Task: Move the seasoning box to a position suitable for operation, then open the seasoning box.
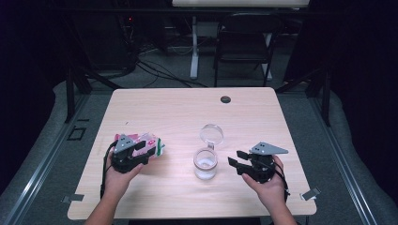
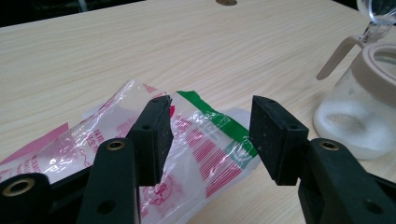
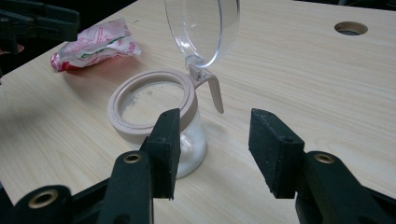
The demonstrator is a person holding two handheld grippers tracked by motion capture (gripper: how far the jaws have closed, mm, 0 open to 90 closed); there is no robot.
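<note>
While the left gripper (image 1: 141, 149) hovers low over the plastic packet (image 1: 151, 144) at the left of the table (image 1: 187, 108), its jaws stand apart, with the packet's red, white and green film (image 2: 205, 140) lying beneath and between them, not pinched. To the right, near the table's middle, stands the glass jar (image 1: 206, 164), holding white powder, its clear hinged lid (image 1: 212, 134) tipped up and open. Just right of the jar, the right gripper (image 1: 238, 159) points at it, jaws spread wide with nothing between them, apart from the jar (image 3: 159, 116).
</note>
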